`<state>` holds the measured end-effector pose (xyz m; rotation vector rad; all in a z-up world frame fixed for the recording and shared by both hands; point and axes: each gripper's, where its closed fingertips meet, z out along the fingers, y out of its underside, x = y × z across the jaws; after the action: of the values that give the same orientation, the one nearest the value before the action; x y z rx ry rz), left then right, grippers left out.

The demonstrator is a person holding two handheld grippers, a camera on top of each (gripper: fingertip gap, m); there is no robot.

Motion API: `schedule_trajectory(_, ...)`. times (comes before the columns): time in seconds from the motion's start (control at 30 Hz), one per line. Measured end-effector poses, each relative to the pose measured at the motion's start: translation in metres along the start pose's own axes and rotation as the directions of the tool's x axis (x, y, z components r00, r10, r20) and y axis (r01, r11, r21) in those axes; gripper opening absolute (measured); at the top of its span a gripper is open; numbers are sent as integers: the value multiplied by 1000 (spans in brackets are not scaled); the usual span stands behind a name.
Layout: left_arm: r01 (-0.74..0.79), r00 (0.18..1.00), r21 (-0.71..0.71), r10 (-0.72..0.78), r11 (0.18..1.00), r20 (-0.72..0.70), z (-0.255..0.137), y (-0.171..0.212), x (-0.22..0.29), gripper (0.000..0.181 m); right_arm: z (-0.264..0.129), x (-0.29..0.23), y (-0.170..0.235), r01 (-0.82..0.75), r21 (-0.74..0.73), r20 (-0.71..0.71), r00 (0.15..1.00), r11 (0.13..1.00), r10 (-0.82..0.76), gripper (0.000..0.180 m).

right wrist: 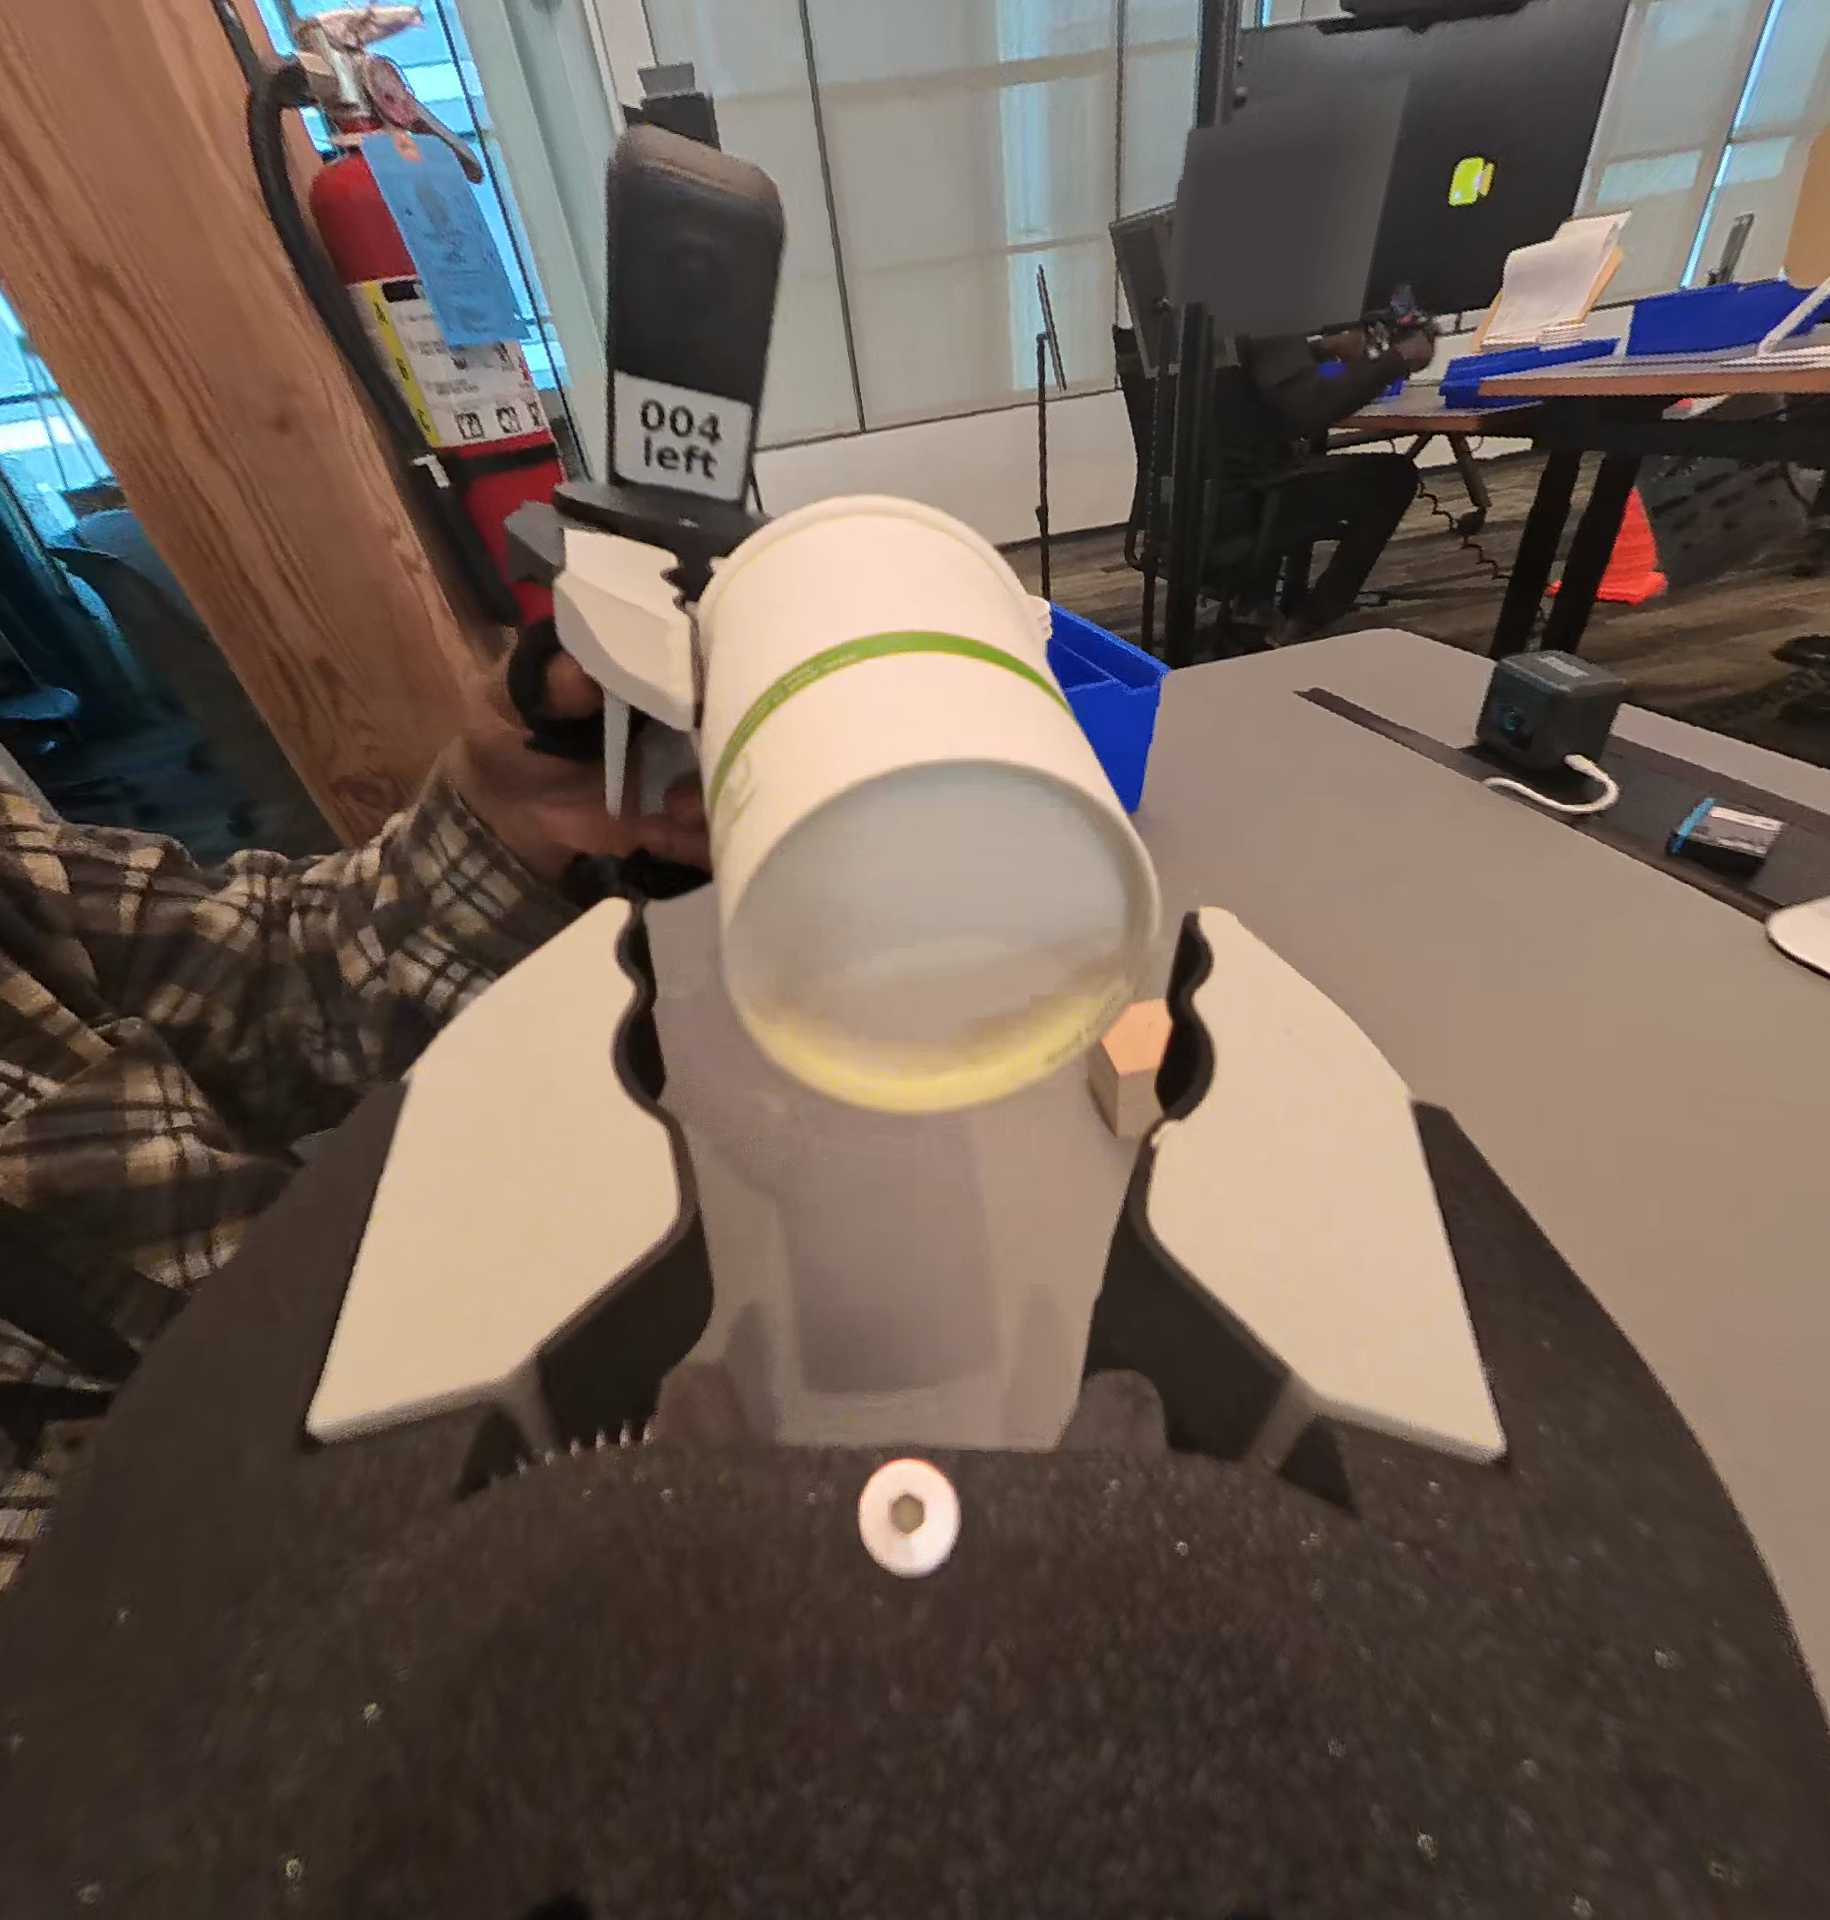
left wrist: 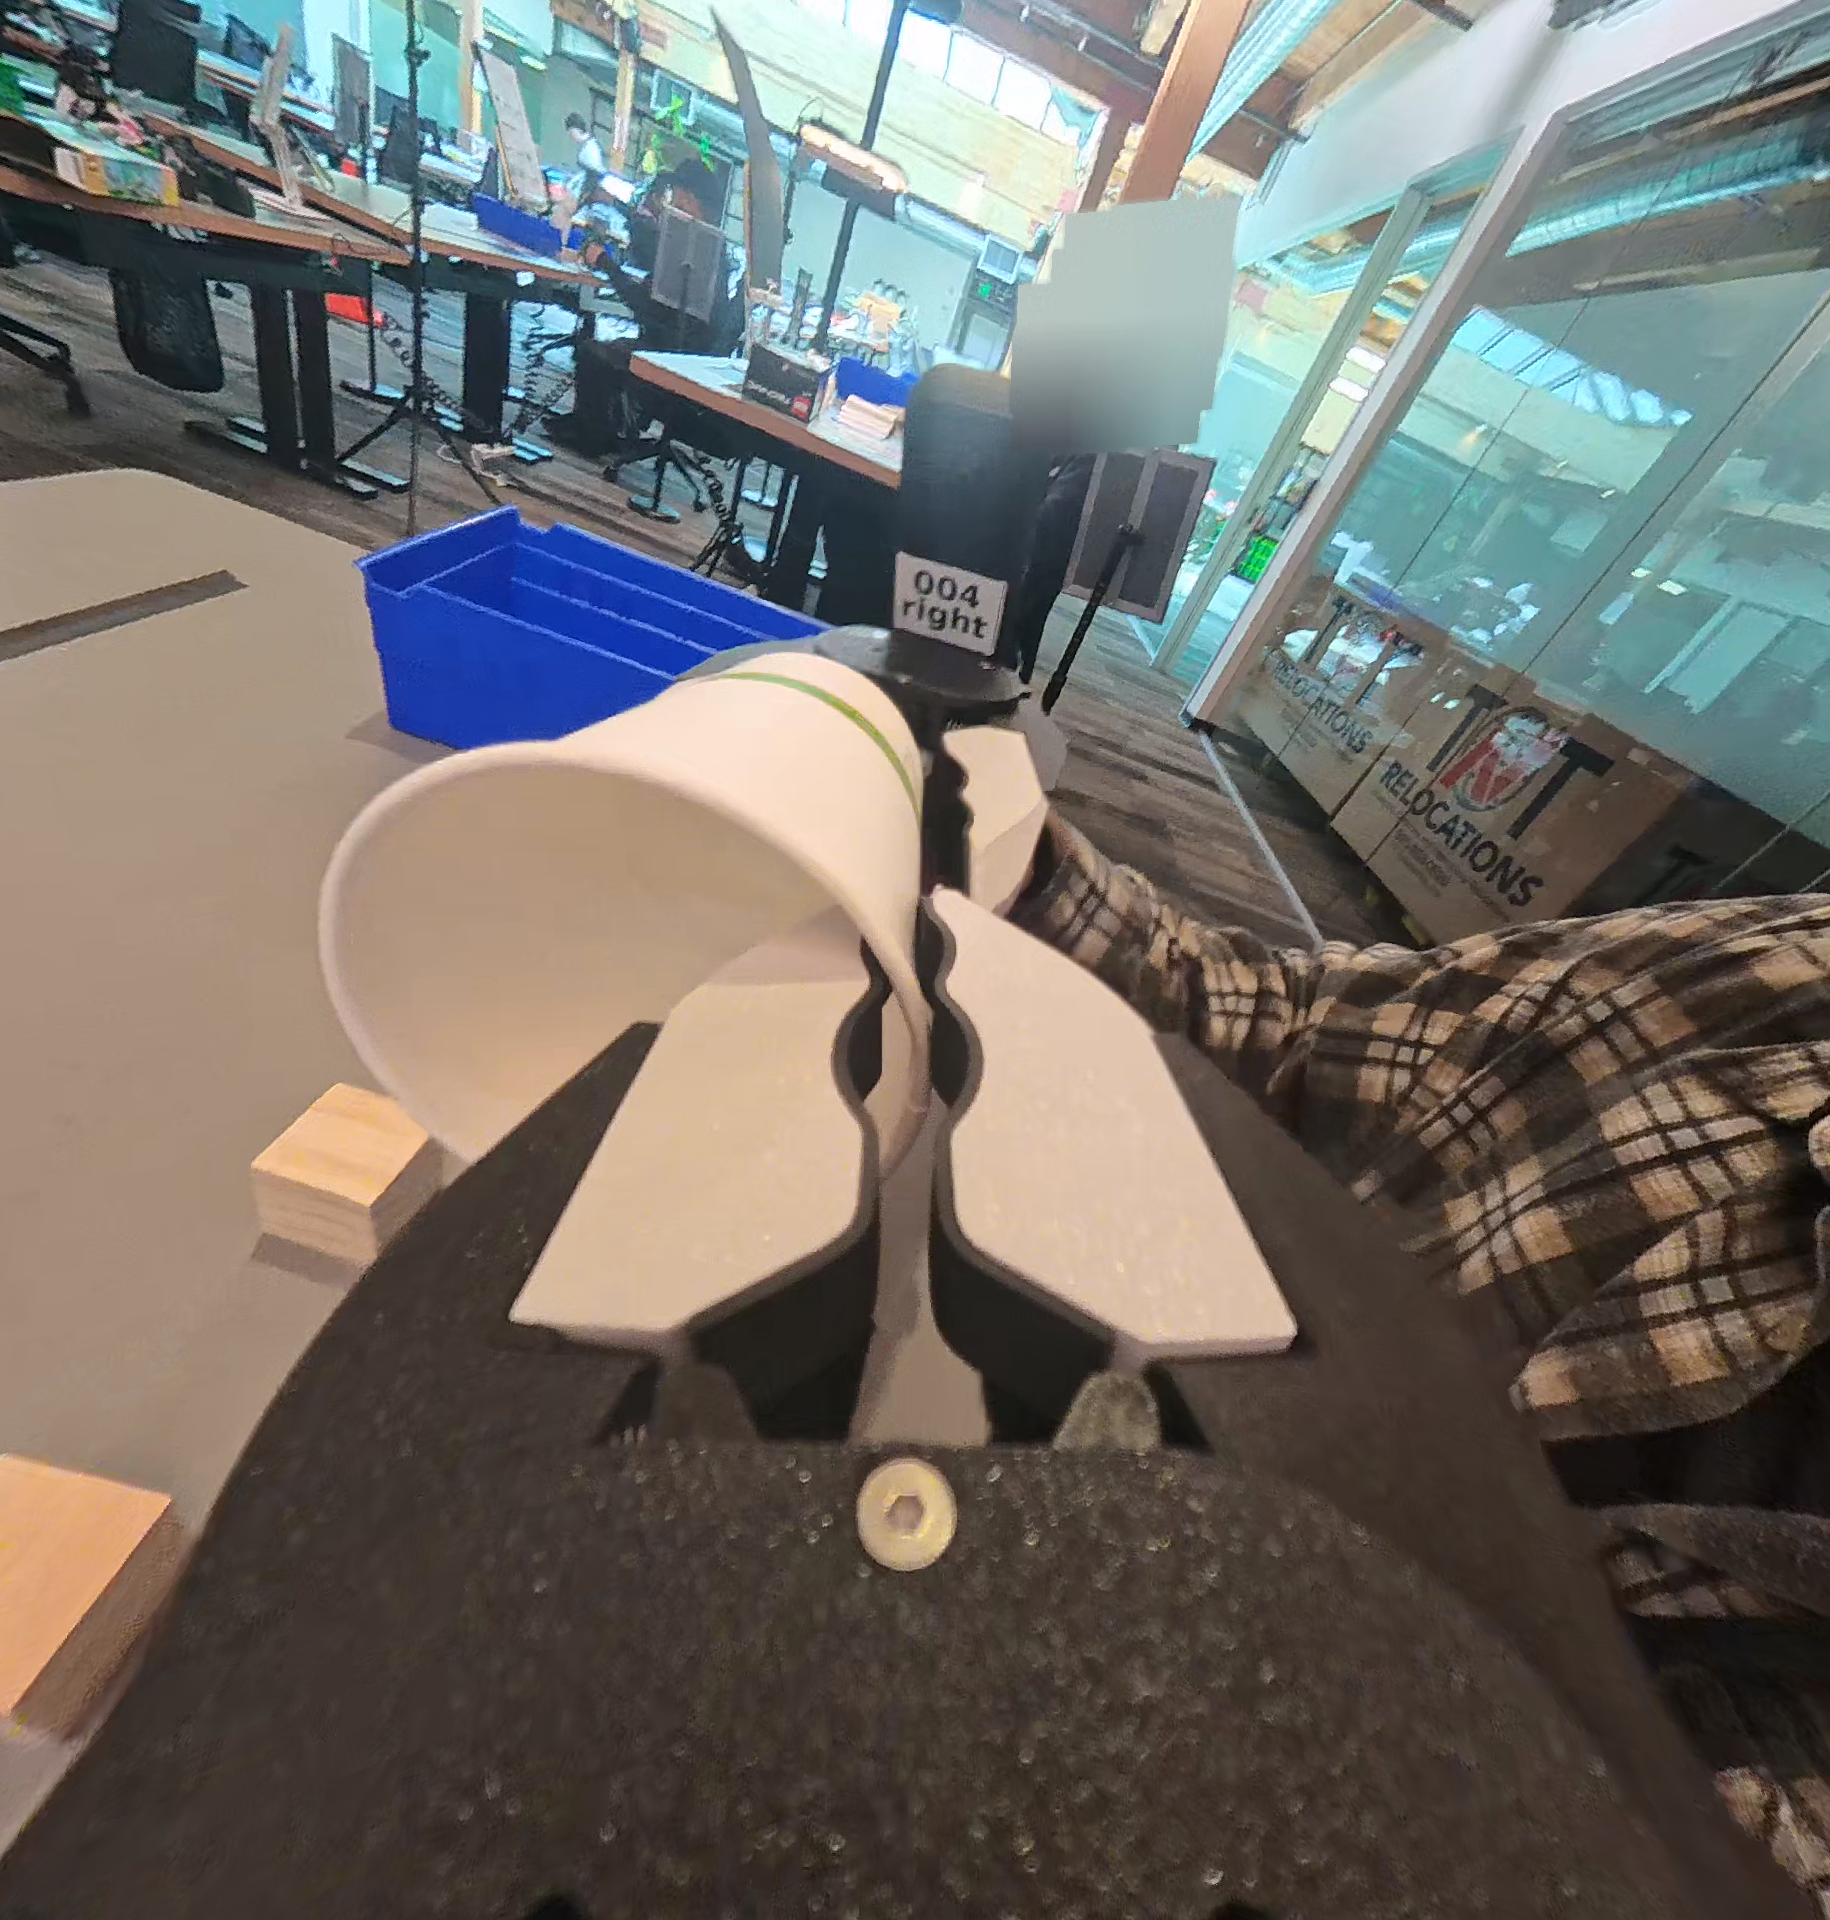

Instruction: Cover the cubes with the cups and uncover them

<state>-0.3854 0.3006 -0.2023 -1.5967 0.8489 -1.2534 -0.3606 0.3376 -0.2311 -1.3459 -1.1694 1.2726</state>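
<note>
- Blue bin (left wrist: 537,634) at far edge of grey surface (left wrist: 111,831); small black cube-shaped device (right wrist: 1550,707) farther along.
- White cup (left wrist: 620,883) lifted off surface, lying tilted, long axis near horizontal, mouth facing left, base facing right tongs.
- Left tongs (left wrist: 906,997) clenched on cup rim.
- Right tongs (right wrist: 911,997) spread wide, grasping nothing.
- Two wooden cubes (left wrist: 339,1169) (left wrist: 49,1579) uncovered on surface below cup.
</note>
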Motion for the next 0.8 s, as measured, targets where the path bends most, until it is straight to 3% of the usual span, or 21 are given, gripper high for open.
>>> schedule_trajectory(0.13, -31, 997, -97, 38, 995, 73, -10, 8, -4, 2, -29, 8, 11, 20, -58, -85, 996, 998, -24, 94)
schedule_trajectory(0.33, -58, 961, -371, 152, 927, 229, -38, 31, -15, 3, -79, 25, 43, 31, -229, -226, 971, 973, -84, 93)
schedule_trajectory(0.6, 40, 897, -719, 292, 694, 332, -84, 68, -30, 3, -128, 45, 81, -19, -460, -341, 927, 888, -156, 91)
schedule_trajectory(0.8, 120, 883, -831, 325, 543, 339, -103, 90, -37, 3, -130, 46, 96, -34, -499, -357, 918, 866, -170, 91)
